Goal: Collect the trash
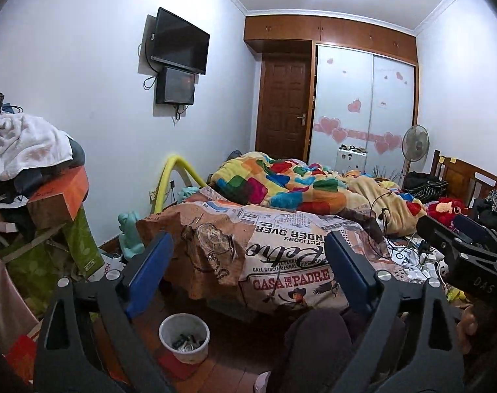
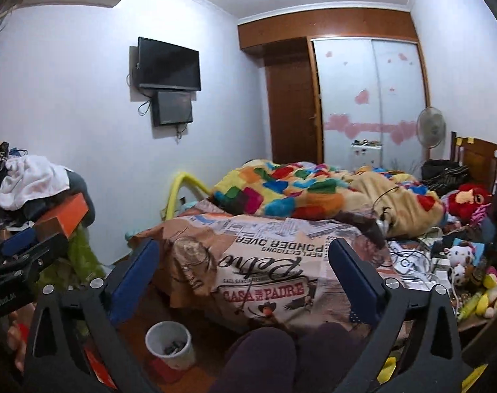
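Observation:
A white trash bin (image 1: pixel 184 337) stands on the wooden floor at the foot of the bed, with dark scraps in its bottom; the right wrist view shows the bin (image 2: pixel 169 344) too. My left gripper (image 1: pixel 248 235) is held above the floor and faces the bed. It is open, its blue pads (image 1: pixel 147 275) wide apart with nothing between them. My right gripper (image 2: pixel 245 242) is level beside it, also open and empty. Each gripper shows at the edge of the other's view, the right gripper (image 1: pixel 441 226) and the left gripper (image 2: pixel 45 239).
The bed (image 1: pixel 281 262) carries a printed sheet, a colourful blanket (image 1: pixel 281 183), cables, chargers and plush toys (image 2: pixel 467 196) on its right side. A pile of clothes and boxes (image 1: pixel 35 177) stands at the left. The person's knees (image 2: pixel 264 357) in dark trousers fill the bottom centre.

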